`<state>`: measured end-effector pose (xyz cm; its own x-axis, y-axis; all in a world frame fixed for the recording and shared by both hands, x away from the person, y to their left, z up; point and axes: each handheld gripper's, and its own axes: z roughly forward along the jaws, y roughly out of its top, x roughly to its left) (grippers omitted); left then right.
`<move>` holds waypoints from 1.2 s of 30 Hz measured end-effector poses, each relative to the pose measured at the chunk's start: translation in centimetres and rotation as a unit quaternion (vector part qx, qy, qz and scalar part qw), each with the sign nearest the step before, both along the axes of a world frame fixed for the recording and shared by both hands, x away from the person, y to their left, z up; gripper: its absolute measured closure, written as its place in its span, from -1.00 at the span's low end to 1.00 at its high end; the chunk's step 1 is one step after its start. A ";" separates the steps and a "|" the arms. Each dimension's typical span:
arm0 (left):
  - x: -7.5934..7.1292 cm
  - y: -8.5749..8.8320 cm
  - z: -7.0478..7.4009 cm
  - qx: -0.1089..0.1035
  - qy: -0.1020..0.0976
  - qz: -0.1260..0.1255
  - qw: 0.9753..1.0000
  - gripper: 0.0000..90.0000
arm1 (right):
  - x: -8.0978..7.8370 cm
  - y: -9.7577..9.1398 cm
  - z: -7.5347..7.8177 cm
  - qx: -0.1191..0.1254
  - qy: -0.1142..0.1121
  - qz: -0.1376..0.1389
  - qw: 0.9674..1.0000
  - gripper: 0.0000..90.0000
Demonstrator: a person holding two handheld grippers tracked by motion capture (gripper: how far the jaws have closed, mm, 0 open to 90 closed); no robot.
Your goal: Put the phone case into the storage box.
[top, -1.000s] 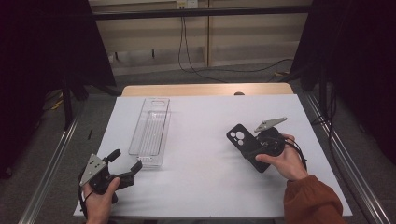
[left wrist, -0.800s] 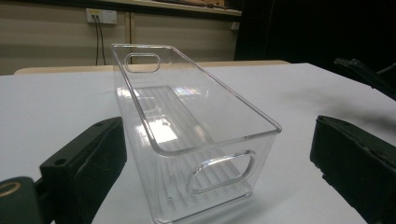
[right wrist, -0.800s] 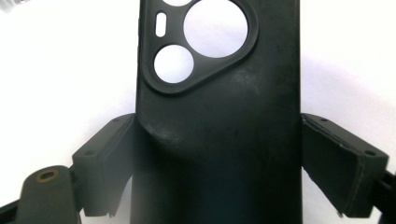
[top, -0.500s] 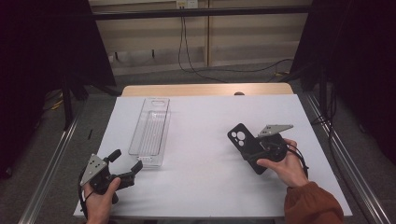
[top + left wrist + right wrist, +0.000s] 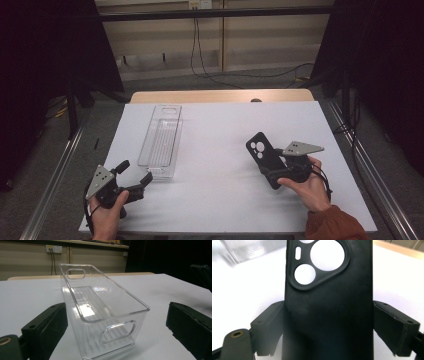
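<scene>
On the white counter (image 5: 220, 130), high view: right hand-held gripper (image 5: 278, 169) clamps a black phone case (image 5: 262, 155) across its width, case tilted up off the surface at right of centre. Clear plastic bin (image 5: 161, 141) sits left of centre, long axis running away from the person, well apart from the case. Left hand-held gripper (image 5: 134, 176) rests near the bin's near end, jaws spread, holding nothing. Likely step: carry case to bin and drop it in. To do it well: keep the squeeze steady, lift clear of the near rim, line the case's length up with the bin's long axis, lower before letting go. Left could steady the bin wall if it slides. Beyond the white sheet, a wooden edge at the far side; metal rails either side, dark curtains, cables and a wall socket behind.

Left gripper view: bin (image 5: 100, 312) directly ahead between the two black jaws, neither touching it; empty, ribbed floor, handle cut-outs both ends. Jaws wide apart. White surface around, beige wall with socket beyond.

Right gripper view: phone case (image 5: 329, 302) back side up, camera cut-outs at top, both pads pressed on its long edges. Grip sits low on the case, so watch for it pivoting. Bin corner blurred at top left.
</scene>
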<state>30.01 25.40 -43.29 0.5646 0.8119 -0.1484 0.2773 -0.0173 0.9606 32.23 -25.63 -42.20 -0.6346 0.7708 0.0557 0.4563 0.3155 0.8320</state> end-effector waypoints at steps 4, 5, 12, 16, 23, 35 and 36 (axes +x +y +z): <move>0.0 -0.1 0.0 0.001 0.001 -0.002 1.000 -0.91 | -0.1 0.0 -0.1 0.010 -0.019 0.003 1.000 -0.68; 0.0 -0.1 0.0 0.000 0.001 -0.002 1.000 -0.91 | -0.1 0.1 -0.1 0.015 -0.022 0.004 1.000 -0.68; -0.1 -0.1 0.0 -0.001 0.000 -0.005 1.000 -0.91 | -0.5 0.4 -0.3 0.034 -0.058 0.010 0.998 -0.68; -0.1 -0.1 0.0 -0.002 0.002 -0.006 1.000 -0.91 | -0.8 0.5 -0.2 0.043 -0.069 0.011 0.997 -0.68; 0.0 -0.4 0.0 0.002 0.004 -0.023 1.000 -0.92 | -1.2 1.1 -0.3 0.051 -0.069 0.036 0.996 -0.68; -0.2 -1.2 0.1 -0.006 0.008 -0.052 0.999 -0.95 | -1.6 2.6 -0.1 0.065 -0.061 0.074 0.993 -0.68; -0.2 -1.3 0.2 -0.009 0.008 -0.051 0.999 -0.95 | -1.6 2.6 -0.1 0.065 -0.060 0.075 0.993 -0.68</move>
<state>29.81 24.11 -43.10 0.6410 0.7478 -0.1728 0.2904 -0.0280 0.9565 30.59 -23.00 -42.31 -0.7505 0.6577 0.0652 0.3063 0.2587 0.9161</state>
